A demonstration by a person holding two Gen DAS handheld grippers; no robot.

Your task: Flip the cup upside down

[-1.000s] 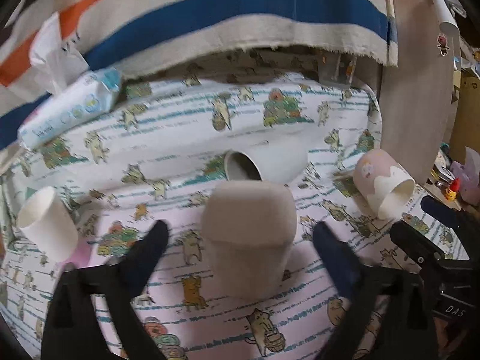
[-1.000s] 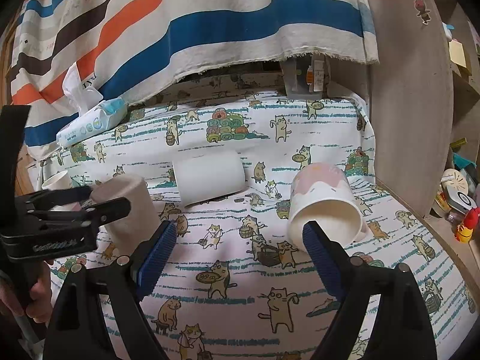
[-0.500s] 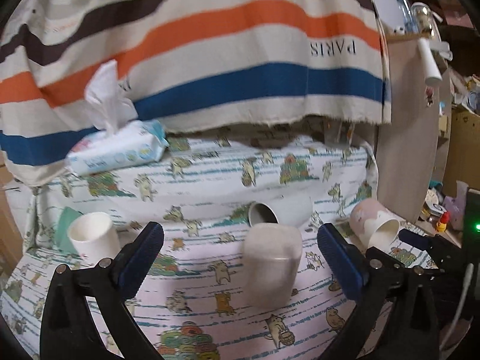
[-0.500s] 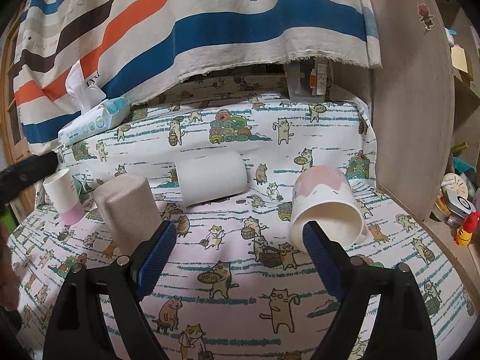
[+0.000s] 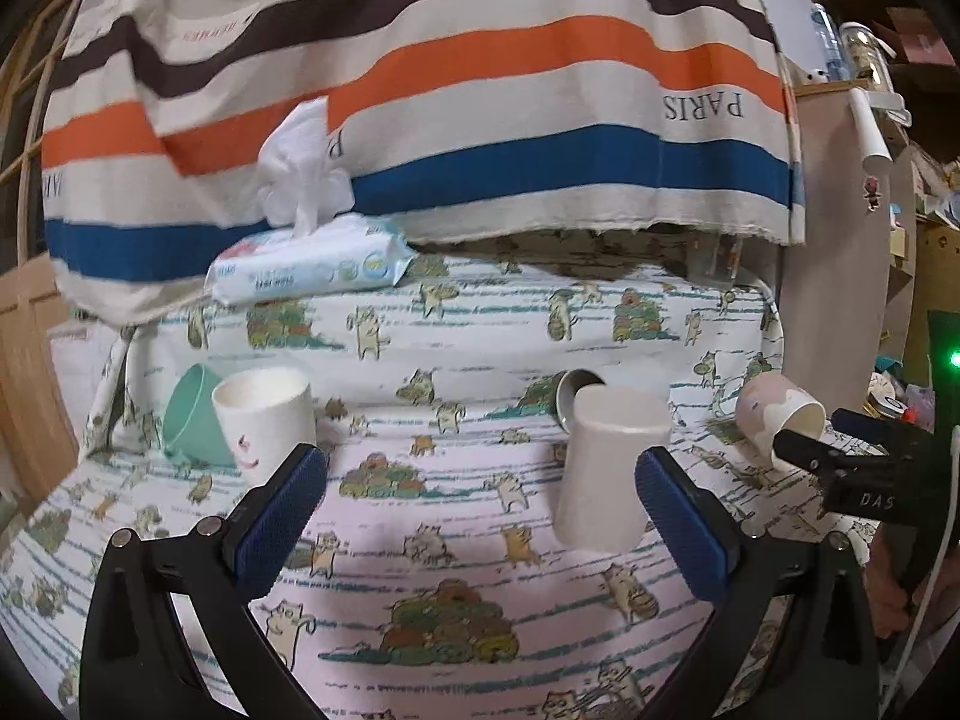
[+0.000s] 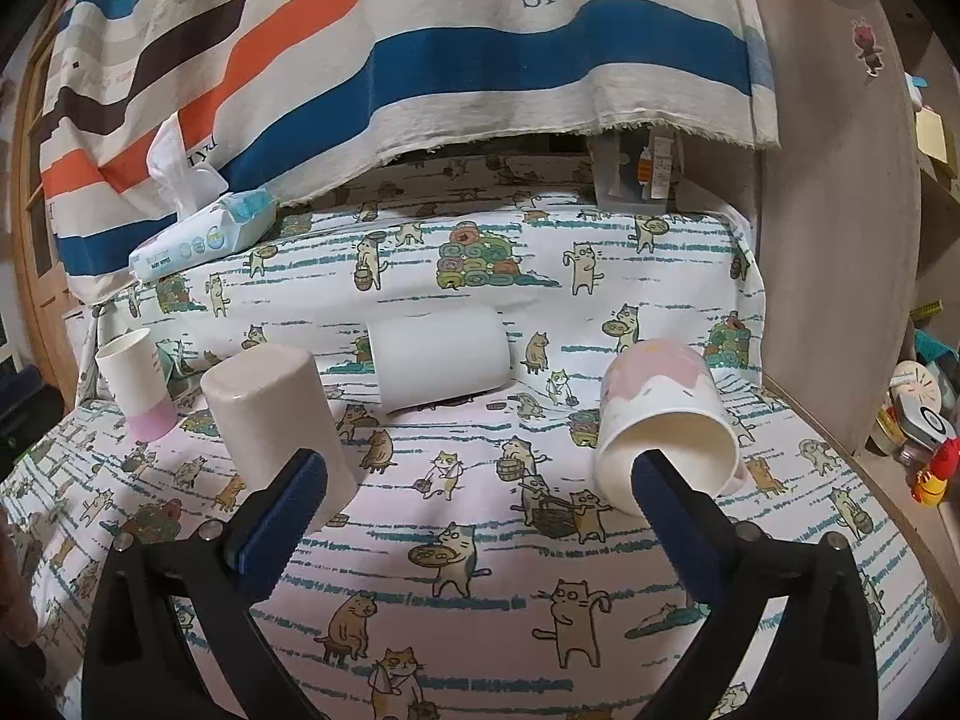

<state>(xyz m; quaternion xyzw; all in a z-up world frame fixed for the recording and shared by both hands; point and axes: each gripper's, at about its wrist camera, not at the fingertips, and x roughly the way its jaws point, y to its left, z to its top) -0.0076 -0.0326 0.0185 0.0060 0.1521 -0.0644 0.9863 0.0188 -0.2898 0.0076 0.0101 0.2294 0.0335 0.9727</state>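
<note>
A cat-print cloth covers the surface [image 6: 480, 570], where the beige cup [image 6: 270, 420] already stands mouth-down and the pink-and-white cup [image 6: 666, 420] lies on its side just beyond the right gripper [image 6: 477, 495], mouth facing it. Both the right gripper and the left gripper [image 5: 480, 510] hold nothing, jaws spread wide. The lying cup looks light, stiff and smooth, likely to roll; squeezing across its mid-wall seems safest.

Both wrist views look forward over the cat-printed cloth [image 5: 456, 360] toward the striped hanging fabric [image 6: 420, 42]; both share the upside-down beige cup [image 5: 609, 474], nearer in the left view
</note>
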